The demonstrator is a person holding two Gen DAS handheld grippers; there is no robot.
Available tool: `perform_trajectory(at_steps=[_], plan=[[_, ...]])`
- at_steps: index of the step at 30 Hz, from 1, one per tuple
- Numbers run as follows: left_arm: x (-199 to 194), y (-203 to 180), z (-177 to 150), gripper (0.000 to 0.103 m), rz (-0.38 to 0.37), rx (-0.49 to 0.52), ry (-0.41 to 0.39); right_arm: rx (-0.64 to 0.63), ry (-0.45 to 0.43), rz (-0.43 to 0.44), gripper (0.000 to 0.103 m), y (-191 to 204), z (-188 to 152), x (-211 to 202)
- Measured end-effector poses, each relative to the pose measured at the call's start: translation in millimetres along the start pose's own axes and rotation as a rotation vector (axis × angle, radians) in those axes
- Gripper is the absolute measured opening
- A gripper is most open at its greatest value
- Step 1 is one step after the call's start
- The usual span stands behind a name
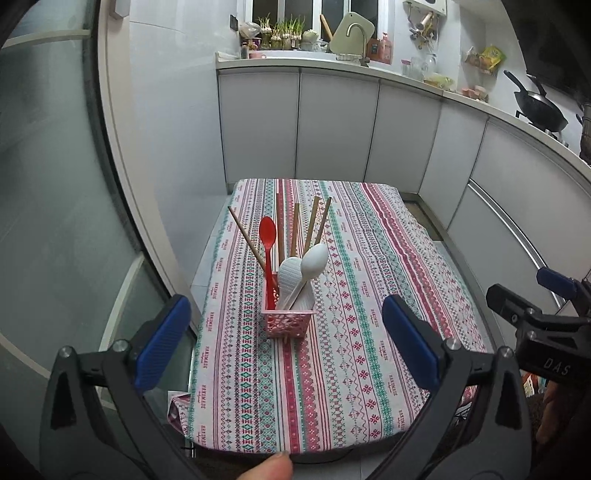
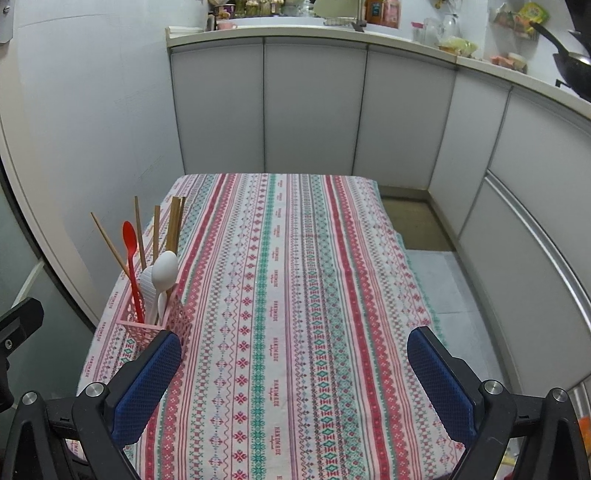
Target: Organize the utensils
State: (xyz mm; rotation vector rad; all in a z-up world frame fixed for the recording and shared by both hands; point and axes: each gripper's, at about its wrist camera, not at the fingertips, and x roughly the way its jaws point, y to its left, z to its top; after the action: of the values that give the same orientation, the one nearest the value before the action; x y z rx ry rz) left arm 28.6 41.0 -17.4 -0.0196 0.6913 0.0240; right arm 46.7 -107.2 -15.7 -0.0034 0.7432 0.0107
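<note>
Pink basket stands ahead between open left tongs.

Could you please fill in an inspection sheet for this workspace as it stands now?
Surface: patterned tablecloth covers the table.
Job's things: pink basket stands upright, holding a red spoon, white spoons and wooden chopsticks.
Clutter: nothing seen on the cloth.
Grippers: left gripper open, empty; right gripper open, empty.
Cables: nothing seen.
Surroundings: white cabinets, sink tap, wok on the counter.
</note>
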Motion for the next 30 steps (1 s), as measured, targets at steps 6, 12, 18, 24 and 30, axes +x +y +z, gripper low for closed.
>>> perform_trajectory(at_steps=[6,12,18,24,30], plan=[[0.4,0.2,-0.5,0.103,-0.001,0.005,0.003,-0.001,0.001,0.007,0.101,3.0,-0.3,0.0],[0.6,-0.8,-1.2,0.103,0.001,0.008,0.001,-0.006,-0.005,0.01,0.101,5.8,0.4,-1.4],[0.0,-0.1,-0.3,0.103,-0.003,0.005,0.001,-0.008,-0.007,0.012,0.101,7.6,0.2,-1.9],[0.2,-0.4,-0.5,0.103,-0.005,0.005,0.002,-0.003,-0.012,0.011,0.101,7.6,0.3,-3.0],[-0.5,-1.0,-0.5,0.103,-0.006,0.006,0.001,-0.009,-0.012,0.016,0.101,8.7,-0.1,-3.9]])
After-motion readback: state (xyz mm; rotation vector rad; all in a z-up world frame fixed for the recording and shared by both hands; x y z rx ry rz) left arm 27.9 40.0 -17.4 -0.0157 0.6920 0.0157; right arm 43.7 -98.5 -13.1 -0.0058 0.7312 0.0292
